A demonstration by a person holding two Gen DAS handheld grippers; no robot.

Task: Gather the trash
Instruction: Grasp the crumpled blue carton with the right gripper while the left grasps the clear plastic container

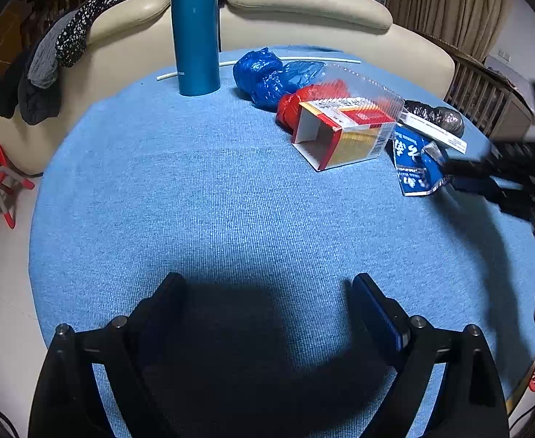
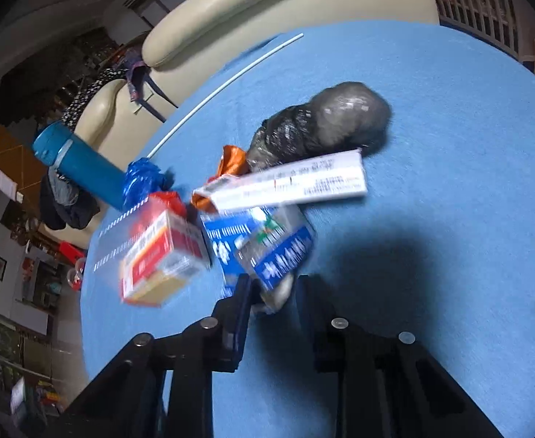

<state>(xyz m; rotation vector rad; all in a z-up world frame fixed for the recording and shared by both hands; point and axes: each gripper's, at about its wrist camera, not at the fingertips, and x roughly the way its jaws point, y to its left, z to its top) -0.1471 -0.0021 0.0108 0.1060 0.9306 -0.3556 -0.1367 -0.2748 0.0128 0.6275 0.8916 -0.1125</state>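
Observation:
A heap of trash lies on the round blue table (image 1: 194,200): a crumpled blue bag (image 1: 267,73), a red bag (image 1: 293,106), a red-and-gold box (image 1: 340,135) under a clear plastic tray (image 1: 369,87), a long white box (image 2: 293,182), a black bag (image 2: 326,124) and a blue carton (image 2: 267,252). My right gripper (image 2: 274,284) is shut on the carton's crumpled near end. In the left wrist view it reaches in from the right edge. My left gripper (image 1: 267,281) stands open over bare cloth, nothing between its fingers, well short of the heap.
A tall teal bottle (image 1: 194,36) stands at the table's far side, with a thin white rod (image 1: 318,59) behind it. A cream sofa (image 1: 304,3) with clothes draped on it rings the far edge. An orange wrapper (image 2: 231,160) sits under the white box.

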